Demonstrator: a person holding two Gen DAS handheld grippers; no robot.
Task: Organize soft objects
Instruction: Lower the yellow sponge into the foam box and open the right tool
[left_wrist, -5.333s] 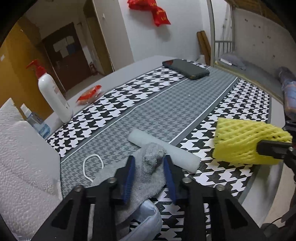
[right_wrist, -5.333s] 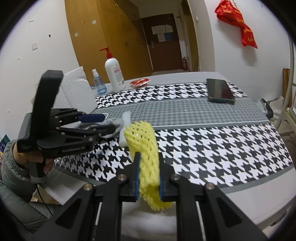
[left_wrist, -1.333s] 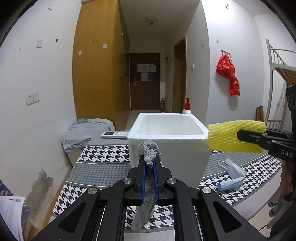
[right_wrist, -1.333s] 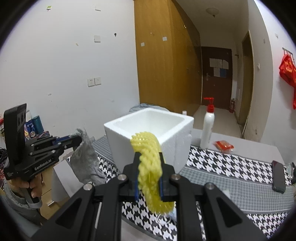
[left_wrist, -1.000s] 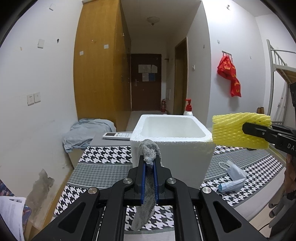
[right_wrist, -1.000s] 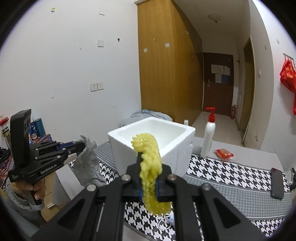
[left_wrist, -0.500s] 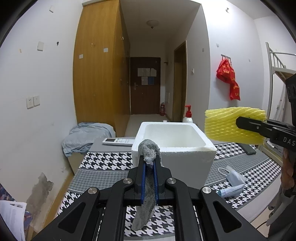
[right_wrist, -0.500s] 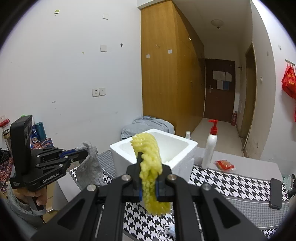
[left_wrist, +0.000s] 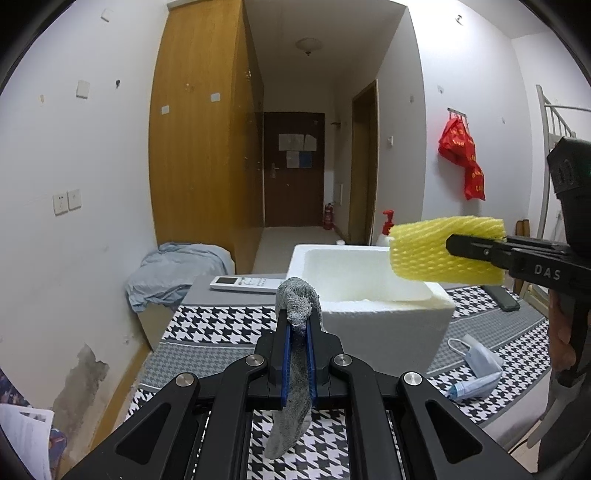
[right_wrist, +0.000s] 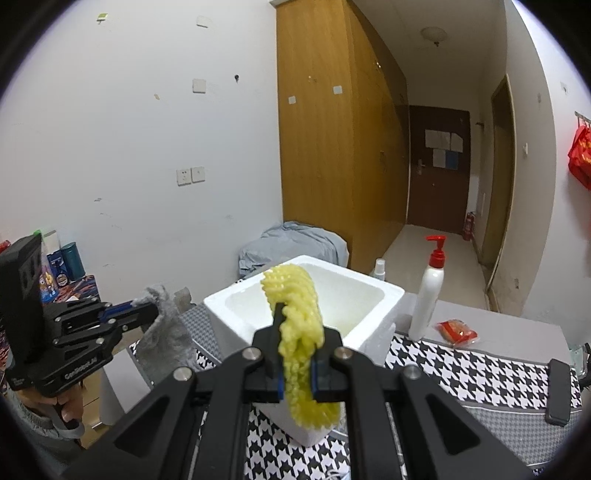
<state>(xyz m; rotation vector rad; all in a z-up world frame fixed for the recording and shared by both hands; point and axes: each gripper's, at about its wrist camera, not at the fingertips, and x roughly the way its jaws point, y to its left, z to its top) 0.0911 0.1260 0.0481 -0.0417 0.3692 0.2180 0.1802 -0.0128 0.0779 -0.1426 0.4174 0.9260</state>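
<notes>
My left gripper is shut on a grey sock that hangs down between its blue pads, just in front of a white foam box on the houndstooth table. From the right wrist view the sock dangles left of the box. My right gripper is shut on a yellow foam net sleeve. In the left wrist view the sleeve hovers over the box's right rim, above its open top.
A white pump bottle and a red packet stand behind the box. A face mask and a small tube lie right of it, a remote and a phone farther off.
The right gripper has carried the yellow sleeve left and forward, from beside the box to over its open top. The left gripper and sock have stayed about where they were.
</notes>
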